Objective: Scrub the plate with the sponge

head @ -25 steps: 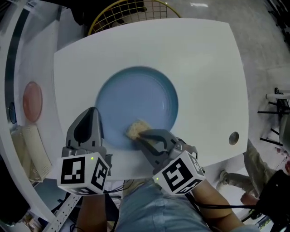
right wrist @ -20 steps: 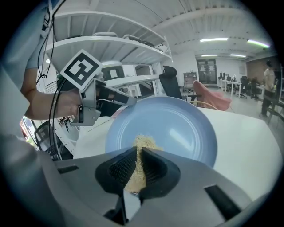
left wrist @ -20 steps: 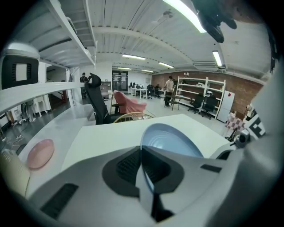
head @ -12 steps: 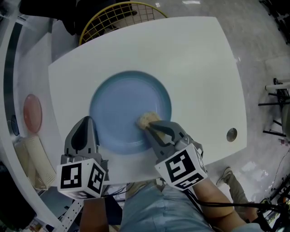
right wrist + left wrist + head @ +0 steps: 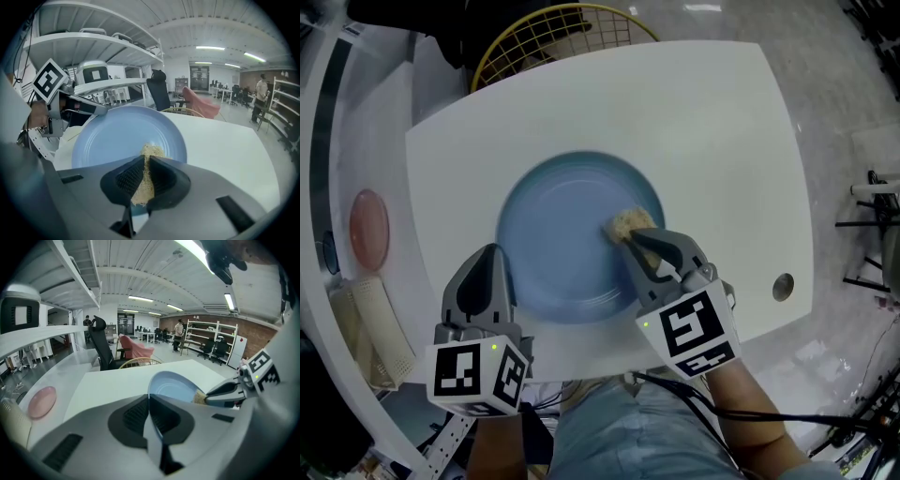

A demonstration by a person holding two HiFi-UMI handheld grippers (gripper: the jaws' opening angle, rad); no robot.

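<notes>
At the far left, on a side counter (image 5: 356, 141), a pink dish (image 5: 367, 228) is seen, with a cream ribbed mat (image 5: 370, 319) lying just beside it on the near side. The white tabletop (image 5: 722, 141) is set to the right of that counter, and a yellow wire frame (image 5: 553, 33) shows beyond its far edge.

The left hand-held gripper (image 5: 487, 267) is held at the near left edge of the blue plate (image 5: 562, 234). Its jaws are clenched on the plate's rim, which is seen passing edge-on between them in the left gripper view. The plate is placed at the middle of the tabletop; whether its gripped side is raised off the surface cannot be told.

To the right, the right hand-held gripper (image 5: 639, 240) is reached in over the plate's near right rim. Its jaws are clamped on a tan, fibrous sponge (image 5: 628, 223), which sticks out past the fingertips and is pressed against the plate's inner surface on the right half, close to the rim. The marker cubes of both grippers are turned toward the head camera.

Farther right, a round metal grommet (image 5: 783, 286) is set into the tabletop near its right edge, well apart from the plate.
</notes>
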